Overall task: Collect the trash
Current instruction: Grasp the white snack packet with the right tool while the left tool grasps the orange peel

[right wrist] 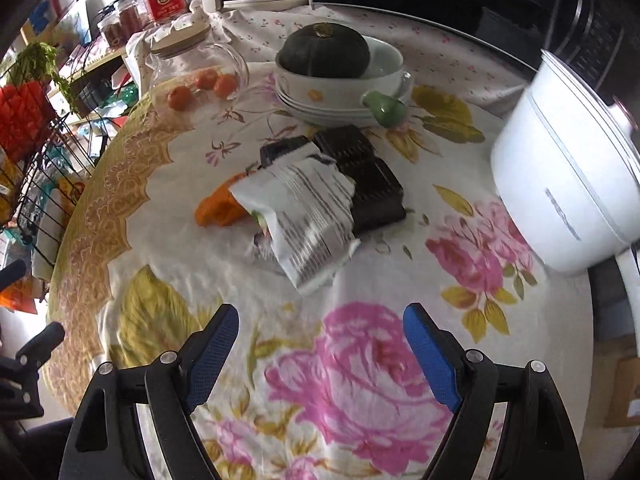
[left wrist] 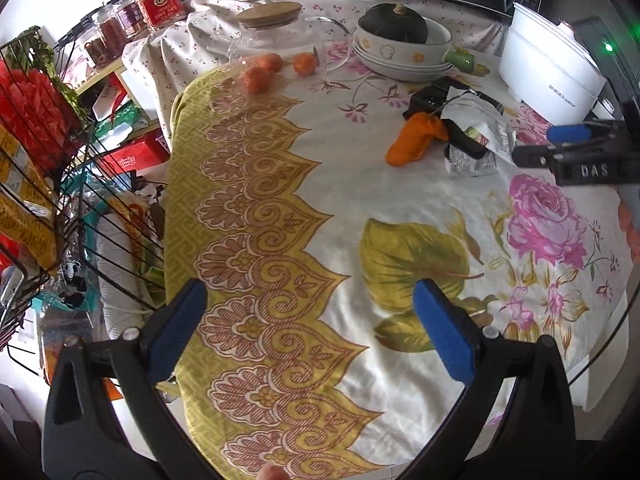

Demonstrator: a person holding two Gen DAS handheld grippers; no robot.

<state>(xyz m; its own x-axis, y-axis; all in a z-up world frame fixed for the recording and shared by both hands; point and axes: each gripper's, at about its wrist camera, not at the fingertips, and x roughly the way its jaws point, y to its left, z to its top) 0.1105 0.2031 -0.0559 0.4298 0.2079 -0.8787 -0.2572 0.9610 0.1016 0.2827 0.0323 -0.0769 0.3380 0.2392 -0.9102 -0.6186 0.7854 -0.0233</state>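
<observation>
Trash sits in a small heap at the centre of the right wrist view: a crumpled white printed wrapper [right wrist: 308, 216] draped over a black plastic tray [right wrist: 360, 176], with an orange scrap [right wrist: 218, 208], maybe a peel or a bag, poking out at its left edge. In the left wrist view the same heap lies at upper right, the wrapper [left wrist: 476, 136] touching the orange scrap [left wrist: 416, 140].

We have both tools empty. Our right gripper [right wrist: 320, 352] stands wide at the bottom of its frame, nothing between its blue pads, the heap ahead of it. Our left gripper [left wrist: 308, 332] is wide too, hanging over the yellow border of the floral tablecloth [left wrist: 400, 200], well apart from the heap.

Now the risks, as we judge them. The wrapper is light and loose, so a pinch at its edge could lift it alone and leave the tray and the scrap behind, or spill whatever is tucked under it. The cloth is soft and wrinkled; pads coming in low could catch fabric and drag it, and the glass teapot [right wrist: 196, 68] with the small oranges [right wrist: 200, 84] beside it would shift along. The white cooker pot [right wrist: 568, 184] stands near on the right, so a wide swing there could knock it.
</observation>
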